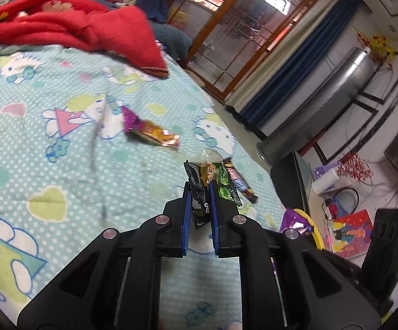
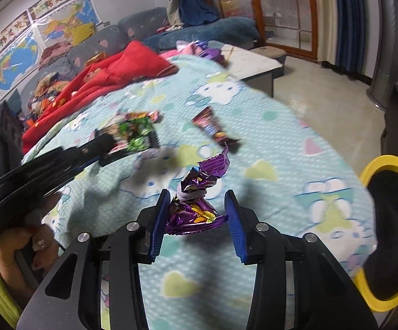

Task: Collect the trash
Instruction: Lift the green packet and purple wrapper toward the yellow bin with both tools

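My left gripper (image 1: 201, 185) is shut on a green and black snack wrapper (image 1: 210, 176) and holds it above the bed; it also shows in the right wrist view (image 2: 135, 134), with the left gripper (image 2: 102, 143) coming in from the left. My right gripper (image 2: 197, 198) holds a crumpled purple wrapper (image 2: 196, 206) between its pads, the jaws partly apart around it. A brown candy wrapper (image 2: 212, 128) lies on the sheet beyond; it shows in the left wrist view (image 1: 240, 184). An orange and purple wrapper (image 1: 149, 130) lies further left. A yellow-rimmed black bin (image 2: 391, 247) stands at the right.
The bed has a light blue cartoon sheet (image 1: 61, 151). A red blanket (image 1: 75, 27) lies at its far end. A grey cylinder heater (image 1: 322, 101), a dark speaker (image 1: 386, 247) and clutter stand on the floor to the right. A low table (image 2: 259, 63) stands past the bed.
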`<state>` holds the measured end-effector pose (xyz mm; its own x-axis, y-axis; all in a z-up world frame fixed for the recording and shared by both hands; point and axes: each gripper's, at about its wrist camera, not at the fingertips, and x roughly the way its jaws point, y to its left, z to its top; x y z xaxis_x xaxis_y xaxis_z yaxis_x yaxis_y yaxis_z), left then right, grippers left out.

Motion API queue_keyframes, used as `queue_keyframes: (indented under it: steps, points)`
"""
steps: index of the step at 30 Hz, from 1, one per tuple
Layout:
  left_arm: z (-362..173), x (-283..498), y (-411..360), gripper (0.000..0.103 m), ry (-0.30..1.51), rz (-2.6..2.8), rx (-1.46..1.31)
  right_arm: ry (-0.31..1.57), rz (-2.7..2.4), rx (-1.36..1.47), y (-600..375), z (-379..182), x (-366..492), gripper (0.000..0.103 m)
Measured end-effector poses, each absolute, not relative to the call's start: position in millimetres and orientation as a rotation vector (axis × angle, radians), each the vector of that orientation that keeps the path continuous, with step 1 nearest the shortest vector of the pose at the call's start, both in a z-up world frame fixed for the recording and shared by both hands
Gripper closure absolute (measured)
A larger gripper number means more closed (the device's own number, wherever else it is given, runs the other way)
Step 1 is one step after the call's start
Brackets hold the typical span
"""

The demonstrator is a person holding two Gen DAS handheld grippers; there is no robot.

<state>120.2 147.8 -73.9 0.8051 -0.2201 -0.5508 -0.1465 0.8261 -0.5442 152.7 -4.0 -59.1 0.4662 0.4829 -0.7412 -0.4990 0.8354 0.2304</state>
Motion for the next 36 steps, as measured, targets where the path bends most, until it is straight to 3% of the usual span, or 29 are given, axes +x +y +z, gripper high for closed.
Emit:
queue_keyframes:
  steps: [36]
  points:
    - [-37.2, 120.1, 29.1, 0.095, 0.624, -0.257, -0.361, 0.782, 0.387, 0.096, -134.0, -18.7, 167.3, 0.064]
